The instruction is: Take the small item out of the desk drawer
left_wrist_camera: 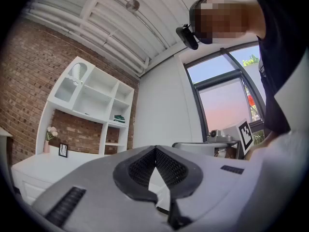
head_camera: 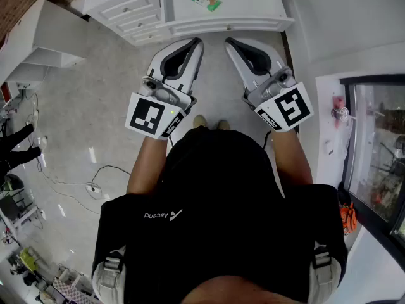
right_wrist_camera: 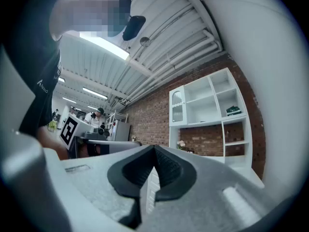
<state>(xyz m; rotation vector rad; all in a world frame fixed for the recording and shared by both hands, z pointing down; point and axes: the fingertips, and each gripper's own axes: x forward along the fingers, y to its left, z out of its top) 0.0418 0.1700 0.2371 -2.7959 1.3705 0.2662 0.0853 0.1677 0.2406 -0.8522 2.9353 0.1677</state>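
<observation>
Left hand-held gripper (head_camera: 196, 42) and right hand-held gripper (head_camera: 229, 42) are pressed together, empty; closed drawers (head_camera: 130, 10) lie ahead-left, nearer the left.

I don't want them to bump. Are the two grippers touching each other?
Apart. The head view shows a strip of floor between the left gripper and the right gripper, along their whole length.

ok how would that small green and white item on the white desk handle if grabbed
The small green and white item looks thin, so probably light and bendy. Flat on the white desk top, it shouldn't roll.
</observation>
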